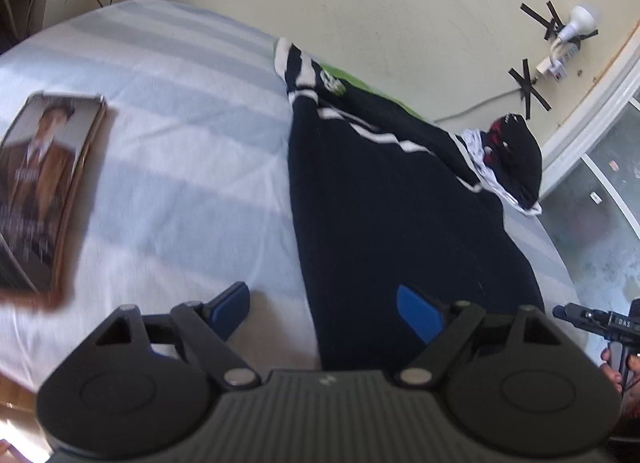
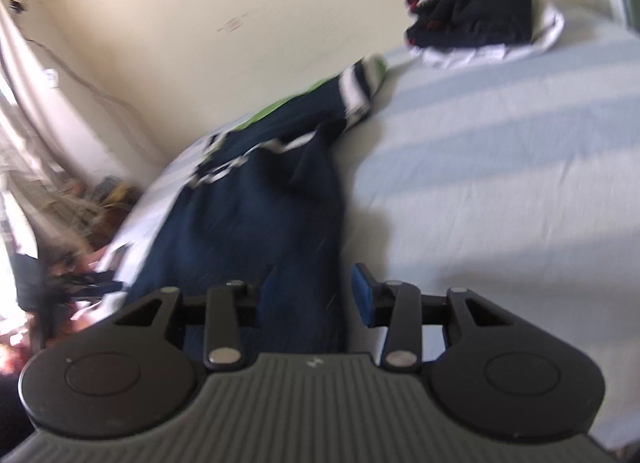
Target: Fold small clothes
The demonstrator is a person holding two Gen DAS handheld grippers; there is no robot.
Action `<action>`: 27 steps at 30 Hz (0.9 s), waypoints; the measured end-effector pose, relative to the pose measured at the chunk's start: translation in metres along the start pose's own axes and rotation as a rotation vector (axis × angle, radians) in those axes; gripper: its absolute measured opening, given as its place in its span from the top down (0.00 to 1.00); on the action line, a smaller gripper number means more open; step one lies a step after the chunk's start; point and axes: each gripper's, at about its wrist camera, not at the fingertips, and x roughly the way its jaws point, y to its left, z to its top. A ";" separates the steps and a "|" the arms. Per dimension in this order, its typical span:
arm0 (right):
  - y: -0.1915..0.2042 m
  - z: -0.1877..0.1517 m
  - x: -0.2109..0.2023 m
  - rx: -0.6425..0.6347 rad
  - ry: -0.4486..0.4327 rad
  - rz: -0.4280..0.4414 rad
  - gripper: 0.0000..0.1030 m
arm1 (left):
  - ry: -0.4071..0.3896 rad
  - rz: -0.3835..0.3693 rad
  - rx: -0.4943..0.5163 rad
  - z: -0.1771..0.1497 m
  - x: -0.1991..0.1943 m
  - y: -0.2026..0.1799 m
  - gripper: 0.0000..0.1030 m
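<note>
A navy garment point(image 1: 380, 203) with white stripes and a green patch lies lengthwise on the bed, its cuffed sleeve toward the wall. My left gripper point(image 1: 326, 311) hangs open at its near end, one finger point(image 1: 418, 313) over the cloth and the other over bare sheet. In the right wrist view the same garment point(image 2: 260, 203) runs up from between the jaws of my right gripper point(image 2: 316, 295). Those jaws stand partly apart, with a gap between the cloth and the blue pad point(image 2: 362, 295). The right gripper point(image 1: 592, 319) also shows at the left wrist view's right edge, held by a hand.
The bed has a pale blue striped sheet point(image 1: 180, 143). A heap of dark clothes on white cloth point(image 1: 508, 159) sits at the far corner by the wall. A book with a portrait cover point(image 1: 44, 191) lies on the left. A lamp point(image 1: 576, 23) is taped to the wall.
</note>
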 end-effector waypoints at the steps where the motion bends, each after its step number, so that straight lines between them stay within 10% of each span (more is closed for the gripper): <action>1: 0.001 -0.004 -0.004 -0.001 0.016 0.001 0.54 | -0.004 -0.003 0.002 -0.004 -0.003 -0.004 0.20; 5: 0.004 -0.015 -0.001 -0.025 0.087 -0.024 0.54 | 0.043 -0.048 0.001 -0.014 -0.006 -0.018 0.49; 8: 0.004 -0.024 0.014 -0.021 0.127 -0.003 0.58 | 0.039 0.104 0.116 -0.024 0.000 -0.035 0.87; 11: 0.013 -0.035 0.024 -0.052 0.135 0.010 0.86 | 0.035 0.072 0.066 -0.017 -0.018 -0.027 0.94; 15: 0.018 -0.032 0.005 -0.019 0.104 0.096 0.90 | -0.044 0.103 0.069 -0.005 -0.061 -0.018 0.94; 20: 0.009 -0.026 0.003 0.008 0.134 0.097 0.84 | 0.051 0.118 0.076 -0.011 -0.040 -0.015 0.87; 24: -0.010 -0.028 0.009 0.081 0.172 0.098 0.64 | 0.137 0.077 0.026 -0.020 -0.028 -0.003 0.44; 27: -0.010 -0.030 0.014 0.072 0.205 0.109 0.61 | 0.197 0.025 -0.032 -0.026 -0.017 0.000 0.54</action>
